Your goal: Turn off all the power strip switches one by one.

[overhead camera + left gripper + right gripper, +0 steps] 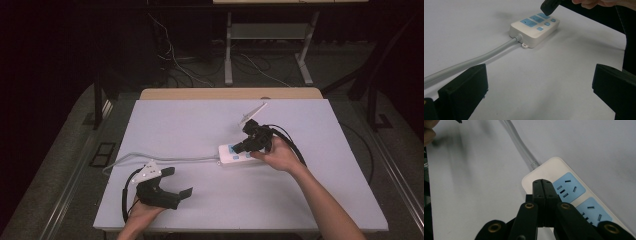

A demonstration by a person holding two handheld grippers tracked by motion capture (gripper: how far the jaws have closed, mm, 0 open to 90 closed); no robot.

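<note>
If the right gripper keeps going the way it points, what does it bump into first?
Probably the white power strip: the right gripper, jaws shut, aims down at its top near the cable end. How close it is, I can't tell.

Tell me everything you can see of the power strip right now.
The power strip is a white, plastic-looking block with rounded corners, lying flat on the table. Its top carries light-blue socket panels and small blue buttons along one side. A thick grey cable leaves one end through a ribbed sleeve; a small mounting tab sits beside it. The right gripper, jaws shut, is over the sockets; contact is unclear.
</note>
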